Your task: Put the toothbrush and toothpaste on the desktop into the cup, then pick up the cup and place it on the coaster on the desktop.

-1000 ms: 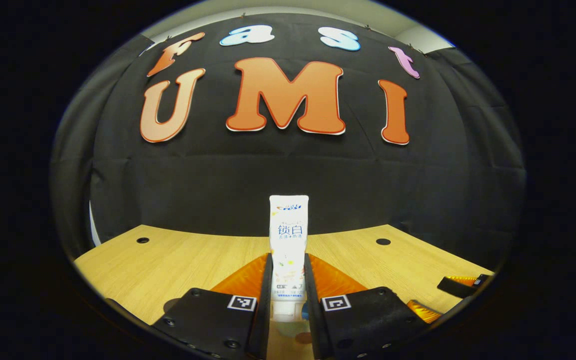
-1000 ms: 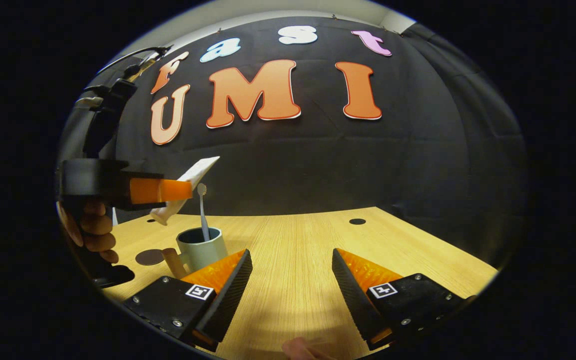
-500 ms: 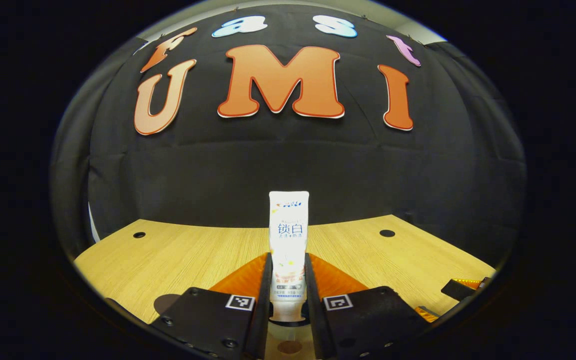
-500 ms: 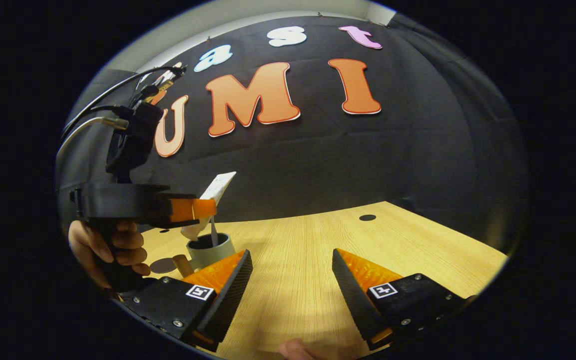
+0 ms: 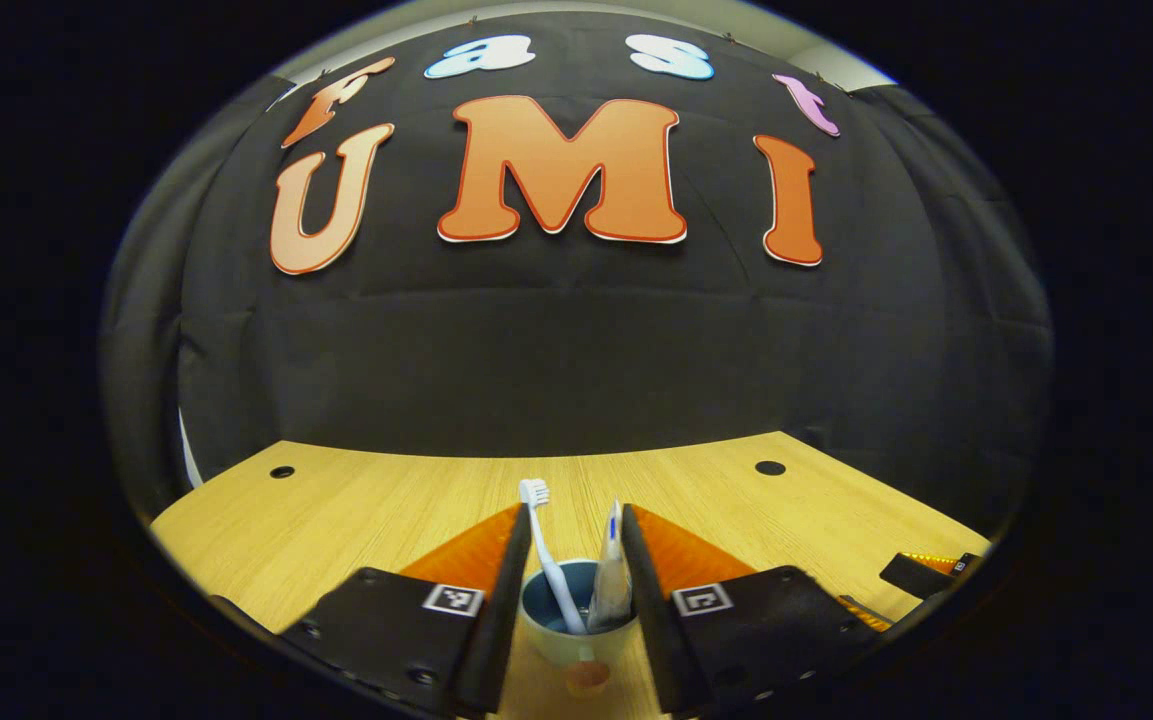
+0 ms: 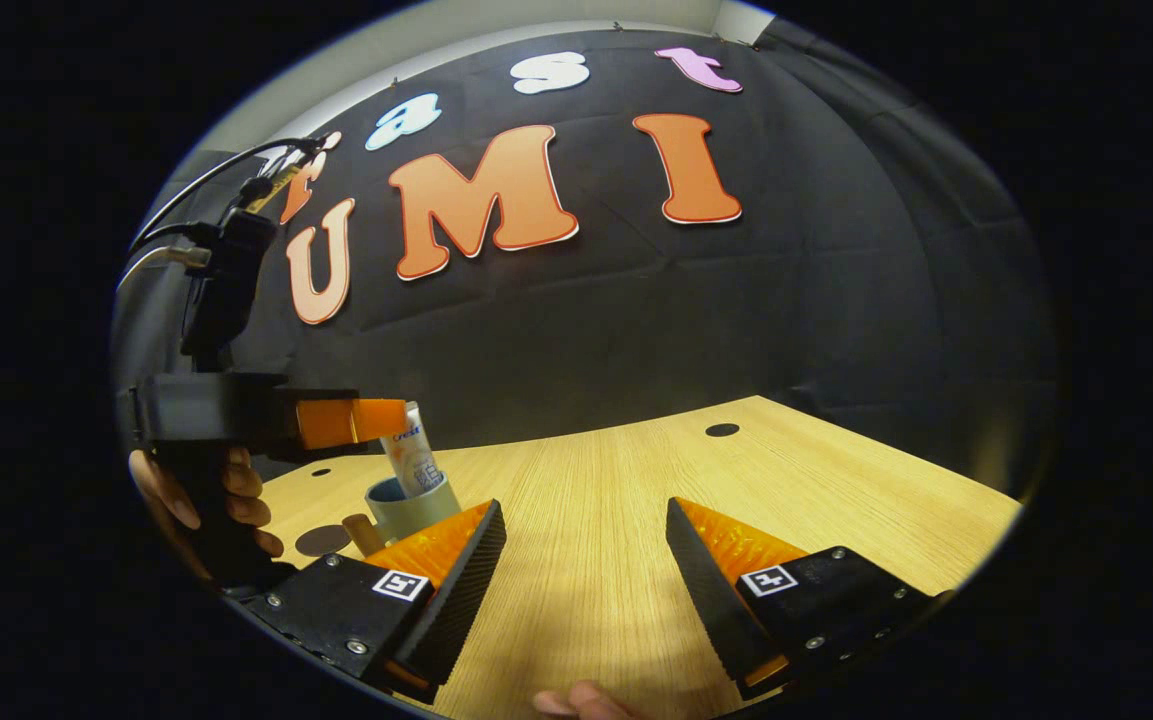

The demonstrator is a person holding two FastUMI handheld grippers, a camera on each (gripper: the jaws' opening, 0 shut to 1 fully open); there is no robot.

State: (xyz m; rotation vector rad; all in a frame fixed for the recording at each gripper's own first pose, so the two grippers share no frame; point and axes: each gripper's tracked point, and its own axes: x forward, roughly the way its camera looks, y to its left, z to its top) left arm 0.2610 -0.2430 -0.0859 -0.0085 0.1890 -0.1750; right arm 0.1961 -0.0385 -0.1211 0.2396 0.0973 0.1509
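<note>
In the left gripper view, the pale cup (image 5: 576, 630) stands on the wooden desktop just below my left gripper (image 5: 572, 520). The white toothbrush (image 5: 542, 540) and the toothpaste tube (image 5: 613, 570) stand upright inside the cup. The jaws are parted, with the tube beside the right finger and loose. The right gripper view shows the left gripper (image 6: 391, 420), held by a hand (image 6: 236, 500), level with the tube (image 6: 411, 458) rising out of the cup (image 6: 416, 505). A dark round coaster (image 6: 321, 540) lies left of the cup. My right gripper (image 6: 586, 570) is open over bare wood, holding nothing.
The cup's wooden handle (image 6: 364, 533) points toward the coaster. Round holes (image 5: 769, 468) sit near the desktop's back corners. The right gripper (image 5: 921, 575) shows at the far right of the left gripper view. A fingertip (image 6: 576, 700) shows at the bottom edge.
My left gripper lowered the toothpaste over the cup, then opened. The tube dropped in beside the toothbrush. The right gripper stayed open and tilted only slightly.
</note>
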